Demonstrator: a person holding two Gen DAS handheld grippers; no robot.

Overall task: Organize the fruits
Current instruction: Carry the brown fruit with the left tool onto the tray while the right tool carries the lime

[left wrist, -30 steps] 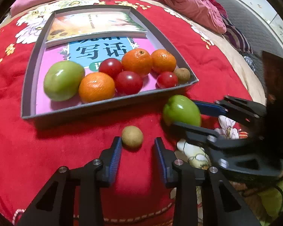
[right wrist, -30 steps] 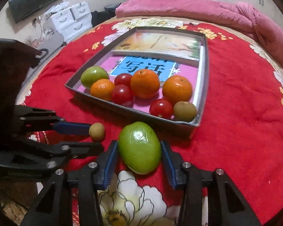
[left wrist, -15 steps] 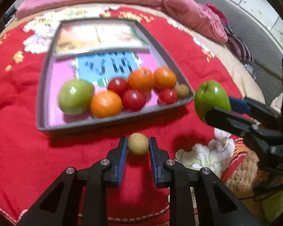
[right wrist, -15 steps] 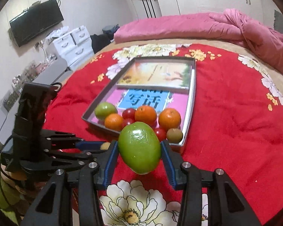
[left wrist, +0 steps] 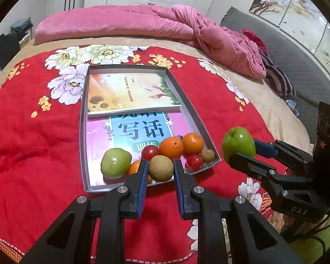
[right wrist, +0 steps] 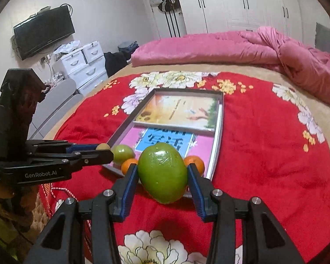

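Observation:
A small round brown fruit point(left wrist: 161, 169) sits between the blue pads of my left gripper point(left wrist: 160, 165), which is shut on it above the red blanket, just before the tray's near edge. My right gripper point(right wrist: 162, 172) is shut on a large green apple point(right wrist: 162, 173), held in the air. In the left wrist view this apple point(left wrist: 238, 144) and the right gripper point(left wrist: 239, 154) are to the right of the tray. The grey tray point(left wrist: 83, 132) holds a second green apple point(left wrist: 115, 163), oranges point(left wrist: 171, 147), cherry tomatoes point(left wrist: 194, 161), another small brown fruit point(left wrist: 207, 155) and two books.
The tray lies on a red flowered blanket point(left wrist: 33, 154) on a bed. A pink quilt point(left wrist: 143, 22) is bunched along the far side. White drawers point(right wrist: 83, 61) and a wall television point(right wrist: 44, 30) stand to the left, beyond the bed.
My left gripper closed on the small brown fruit and lifted it off the blanket. The right gripper rose with the green apple. Both views now look over the bed from higher up.

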